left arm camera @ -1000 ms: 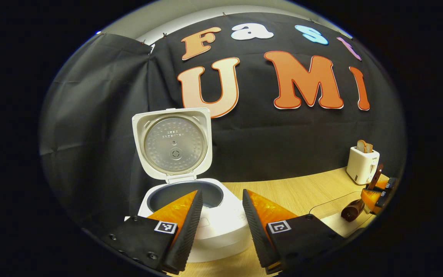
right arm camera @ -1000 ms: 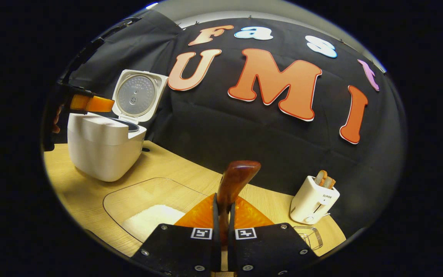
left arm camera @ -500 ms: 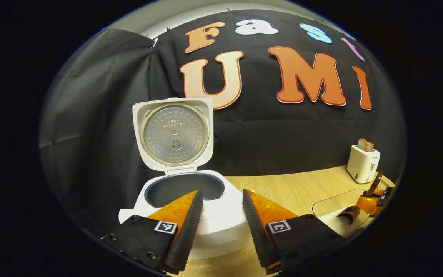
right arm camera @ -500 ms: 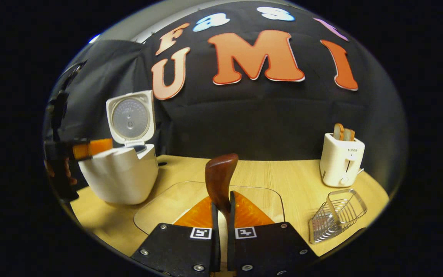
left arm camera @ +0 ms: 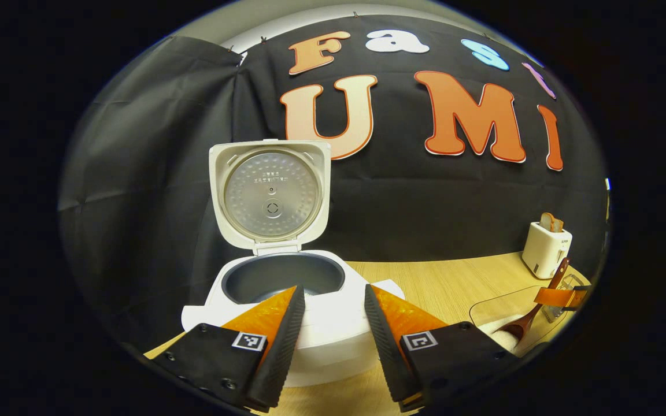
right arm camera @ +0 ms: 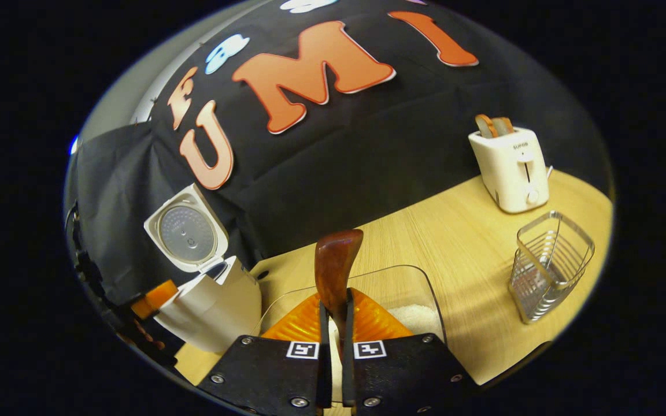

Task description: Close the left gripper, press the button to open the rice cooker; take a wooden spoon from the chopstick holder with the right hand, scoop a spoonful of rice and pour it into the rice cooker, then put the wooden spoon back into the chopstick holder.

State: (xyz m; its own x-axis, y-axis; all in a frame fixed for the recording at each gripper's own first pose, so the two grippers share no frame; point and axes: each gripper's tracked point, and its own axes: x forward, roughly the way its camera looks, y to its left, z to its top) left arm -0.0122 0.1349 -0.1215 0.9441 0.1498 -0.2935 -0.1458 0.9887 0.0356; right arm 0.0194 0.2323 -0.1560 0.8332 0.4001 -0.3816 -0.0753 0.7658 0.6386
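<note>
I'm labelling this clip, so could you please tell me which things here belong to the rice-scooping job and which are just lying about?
Part of the job:
- rice cooker, lid up
- wooden spoon, gripped by the right gripper
- clear tray of rice
- wire chopstick holder
- left gripper, open in front of the cooker

Just lying about:
- toaster with bread in it
- table

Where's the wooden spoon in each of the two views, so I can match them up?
Left gripper view: the spoon is far right, low, bowl down in the clear rice container, held by the right gripper.
Right gripper view: the spoon is bottom centre, rising from between the shut fingers.
Shared landmark: the white toaster, beyond the spoon in both.
</note>
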